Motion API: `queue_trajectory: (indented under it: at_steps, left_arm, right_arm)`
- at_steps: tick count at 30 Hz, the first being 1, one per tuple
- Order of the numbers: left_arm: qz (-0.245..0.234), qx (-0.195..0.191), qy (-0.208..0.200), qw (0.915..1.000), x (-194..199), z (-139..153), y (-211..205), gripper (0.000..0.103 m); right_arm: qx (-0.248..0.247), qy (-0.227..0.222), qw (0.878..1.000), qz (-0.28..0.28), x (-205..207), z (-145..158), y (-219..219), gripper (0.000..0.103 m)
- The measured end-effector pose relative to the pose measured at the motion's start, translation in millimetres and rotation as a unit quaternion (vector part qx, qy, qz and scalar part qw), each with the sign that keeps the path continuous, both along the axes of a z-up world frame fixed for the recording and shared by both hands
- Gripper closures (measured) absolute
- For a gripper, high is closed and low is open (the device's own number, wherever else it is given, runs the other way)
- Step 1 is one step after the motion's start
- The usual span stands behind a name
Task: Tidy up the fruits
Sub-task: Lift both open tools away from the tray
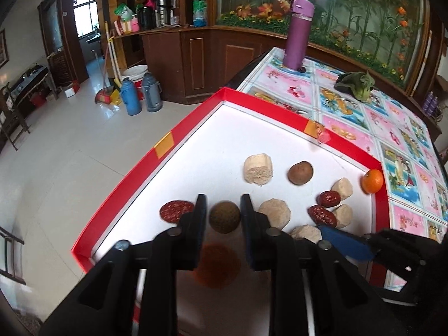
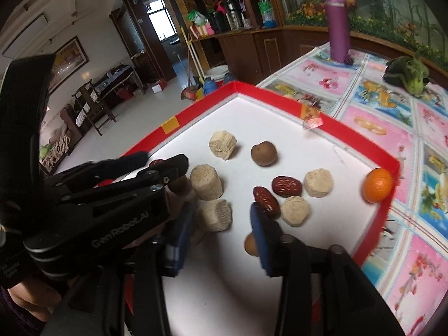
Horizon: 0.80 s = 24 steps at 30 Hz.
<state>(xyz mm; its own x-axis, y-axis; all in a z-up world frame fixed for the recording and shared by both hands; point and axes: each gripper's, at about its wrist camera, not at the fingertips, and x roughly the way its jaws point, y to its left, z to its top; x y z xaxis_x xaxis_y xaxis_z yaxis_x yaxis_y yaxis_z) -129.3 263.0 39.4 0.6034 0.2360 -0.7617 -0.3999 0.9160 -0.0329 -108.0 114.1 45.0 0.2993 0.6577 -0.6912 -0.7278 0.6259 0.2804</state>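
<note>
- Fruits lie loose in a shallow white tray w/ red rim (image 1: pixel 179 128), which sits on a table w/ pink-and-blue picture cloth (image 1: pixel 392 128).
- Left gripper (image 1: pixel 224 210): jaws apart, a round brown-green fruit (image 1: pixel 224 217) between them, narrow gaps both sides, pads not pressing.
- At its 9 o'clock, a flat dark-red wrinkled date (image 1: pixel 176 210).
- Right gripper (image 2: pixel 221 224): blue-padded jaws apart, a pale fibrous cylinder chunk (image 2: pixel 214 218) between them, nearer the left pad; contact unclear.
- 2nd red date (image 2: pixel 266 202) touches the right pad tip.
- Small orange mandarin (image 2: pixel 377 185) at 3 o'clock by the rim.
- Round brown fruit (image 2: pixel 263 153) at 12 o'clock.
- Tall purple flask (image 1: pixel 298 33) and leafy green veg (image 1: pixel 357 85) stand on the table beyond the tray.
</note>
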Motion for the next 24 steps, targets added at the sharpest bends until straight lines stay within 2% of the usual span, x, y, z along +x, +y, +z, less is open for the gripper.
queue_trajectory:
  at_steps: [2, 4, 7, 9, 13, 19, 22, 24]
  left_arm:
    - [0.010, 0.012, -0.010, 0.9998, -6, 6, -1, 0.043]
    - [0.021, 0.033, -0.019, 0.9990, -14, 13, -4, 0.034]
    - [0.025, 0.052, -0.033, 0.9977, -28, 25, -10, 0.029]
    - [0.029, 0.058, -0.040, 0.9971, -38, 33, -17, 0.024]
    - [0.028, 0.081, -0.055, 0.9948, -58, 48, -35, 0.015]
    - [0.024, 0.100, -0.086, 0.9910, -95, 75, -62, 0.013]
    - [0.032, 0.111, -0.101, 0.9882, -109, 86, -72, 0.002]
    - [0.035, 0.118, -0.116, 0.9856, -120, 93, -79, 0.000]
  right_arm:
    - [0.007, -0.007, 1.000, -0.003, -5, 7, -9, 0.060]
    - [0.012, -0.017, 1.000, -0.010, -10, 14, -18, 0.060]
    - [0.026, -0.027, 0.999, -0.017, -18, 27, -35, 0.056]
    - [0.031, -0.040, 0.998, -0.026, -25, 35, -45, 0.048]
    - [0.042, -0.069, 0.996, -0.034, -45, 50, -62, 0.045]
    - [0.057, -0.099, 0.992, -0.054, -70, 64, -93, 0.036]
    - [0.063, -0.110, 0.990, -0.069, -79, 68, -107, 0.032]
    - [0.072, -0.110, 0.988, -0.076, -81, 71, -115, 0.029]
